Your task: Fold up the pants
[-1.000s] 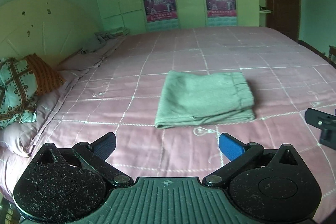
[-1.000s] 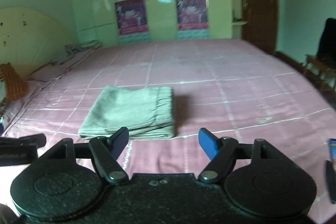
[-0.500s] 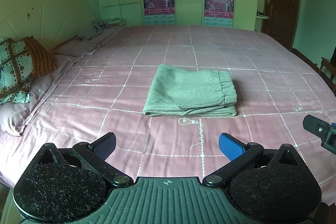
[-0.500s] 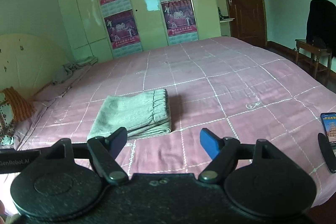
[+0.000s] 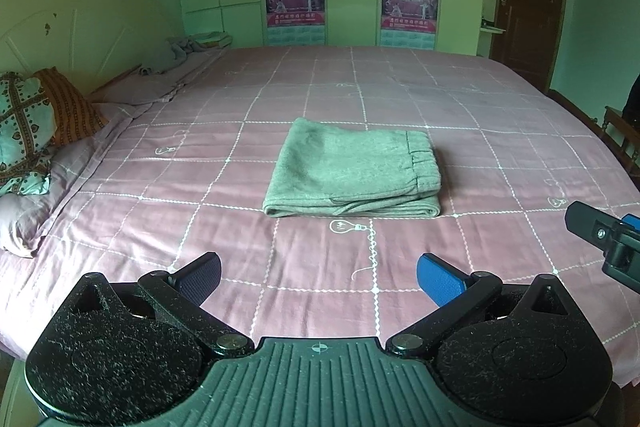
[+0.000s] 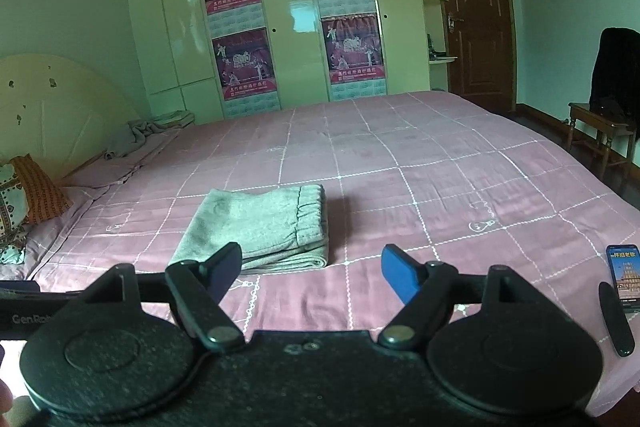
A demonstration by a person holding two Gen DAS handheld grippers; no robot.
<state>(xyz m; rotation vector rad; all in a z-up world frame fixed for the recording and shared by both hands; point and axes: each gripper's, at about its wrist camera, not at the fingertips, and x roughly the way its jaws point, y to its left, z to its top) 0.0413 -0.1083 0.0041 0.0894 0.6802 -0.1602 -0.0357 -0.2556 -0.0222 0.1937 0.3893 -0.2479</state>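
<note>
As far as both views are showing: folding appearing complete.

Pants (image 5: 354, 173): lying on the bed (image 5: 400, 87) as a compact grey-green rectangle, several layers stacked, elastic waistband on top along the right edge, folded edges facing the near side. Sitting roughly mid-bed, square to the white grid lines of the pink sheet. No leg or cuff trailing loose; edges looking even, though the far side being hidden from both views.

Left gripper (image 5: 318, 277): hovering near the foot-side edge of the bed, fingers spread wide, pinching nothing, well apart from the pants.

Right gripper (image 6: 312, 269): likewise spread wide and carrying nothing, hanging short of the bundle; left finger overlapping the near corner of the pants in that view only, not judged to be touching.

Also lying about: patterned pillows (image 5: 24, 131) by the headboard at left, crumpled grey cloth (image 5: 180, 51) at the far corner, phone (image 6: 624, 277) with lit screen on the bed's right edge, chair (image 6: 600, 135) with dark clothing beyond.

Remaining, by judgement: nothing essential; at most smoothing the top layer or squaring the near edge. Otherwise, pulling both grippers clear and finishing.
</note>
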